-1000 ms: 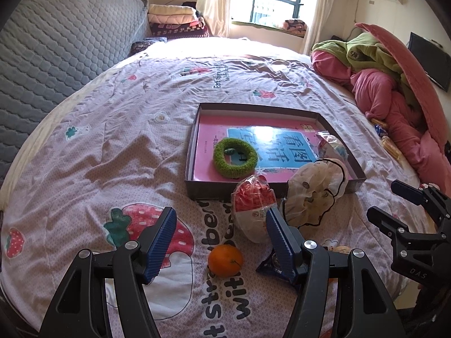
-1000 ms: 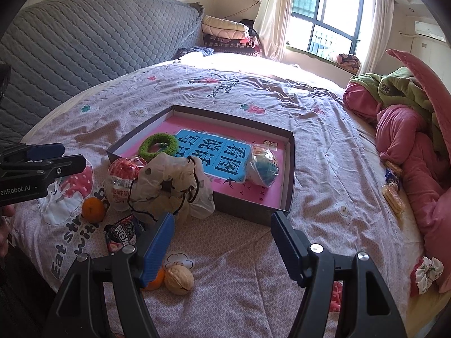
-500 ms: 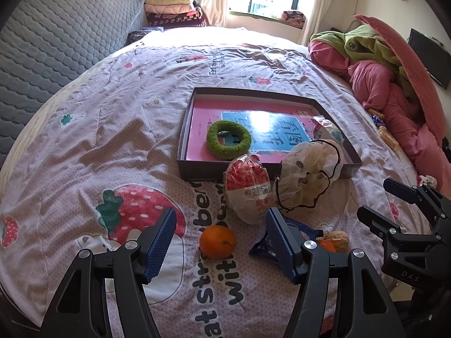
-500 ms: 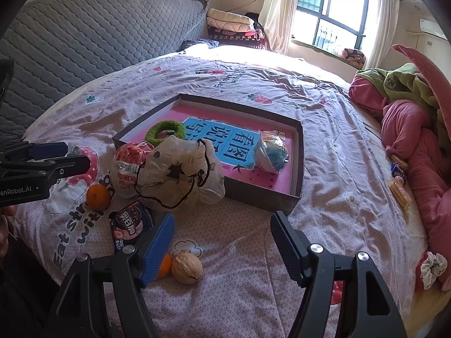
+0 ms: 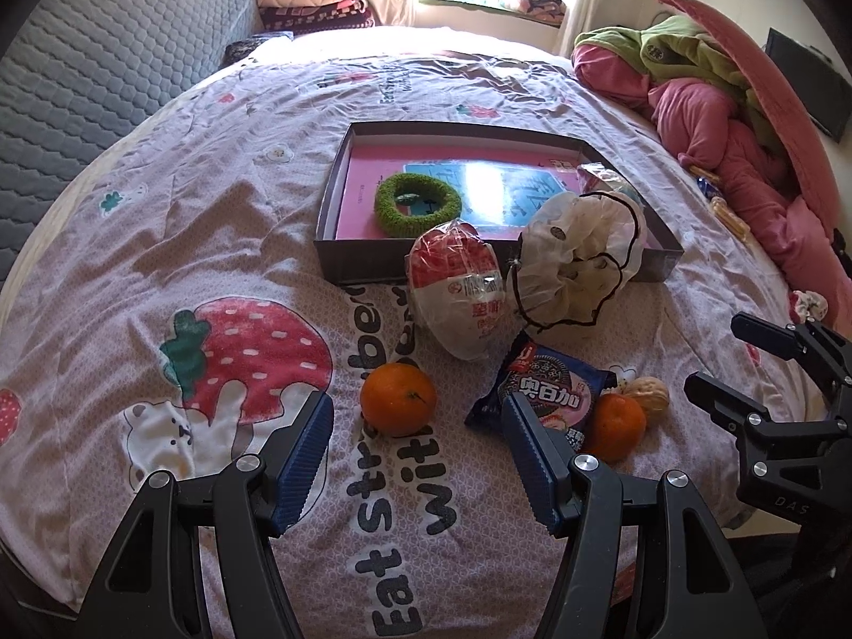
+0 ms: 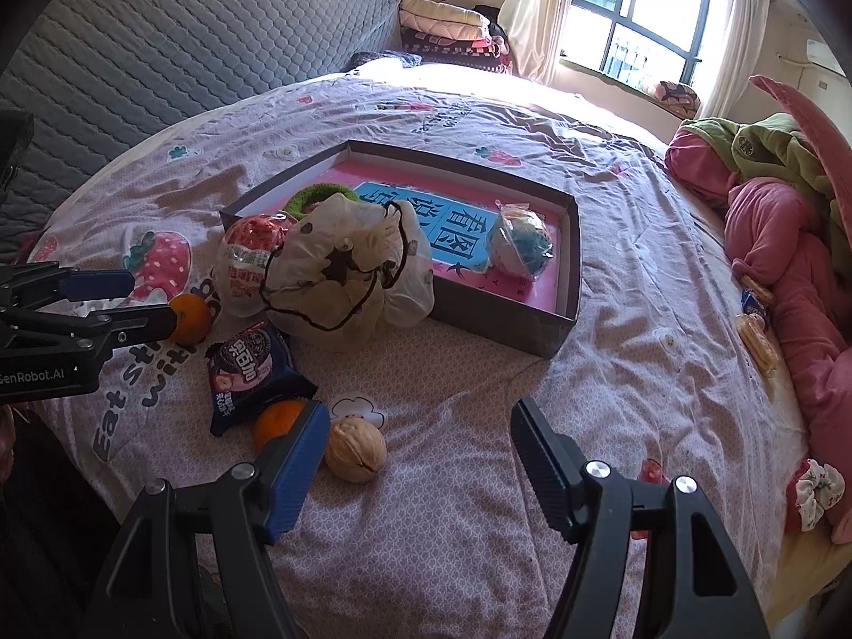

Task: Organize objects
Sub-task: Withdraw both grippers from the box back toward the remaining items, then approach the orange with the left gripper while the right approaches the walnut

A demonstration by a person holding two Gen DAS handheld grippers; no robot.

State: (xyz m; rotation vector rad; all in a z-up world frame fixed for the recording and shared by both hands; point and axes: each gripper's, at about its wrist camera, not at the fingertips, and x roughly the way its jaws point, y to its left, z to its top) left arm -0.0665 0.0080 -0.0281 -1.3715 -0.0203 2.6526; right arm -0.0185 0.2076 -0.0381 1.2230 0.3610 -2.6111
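A shallow dark box (image 5: 367, 263) (image 6: 564, 319) lies on the bed, holding a pink book, a green ring (image 5: 417, 204) and a wrapped blue ball (image 6: 522, 245). In front of it lie a red-and-white packet (image 5: 459, 295), a white drawstring bag (image 5: 578, 261) (image 6: 341, 271), a cookie packet (image 5: 554, 394) (image 6: 247, 373), two oranges (image 5: 398, 398) (image 5: 615, 426) and a walnut (image 6: 355, 450). My left gripper (image 5: 418, 447) is open, just before the near orange. My right gripper (image 6: 418, 452) is open, the walnut near its left finger.
A heap of pink and green bedding (image 5: 735, 106) lies at the right. A grey quilted headboard (image 6: 160, 37) stands at the left. Folded blankets (image 5: 309, 0) are stacked by the window. Small snack packets (image 6: 756, 330) lie near the bedding.
Both grippers have pulled back and tilted down, so the loose items in front of the box sit higher and fuller in view. Both stay open. Nothing on the bed moved.
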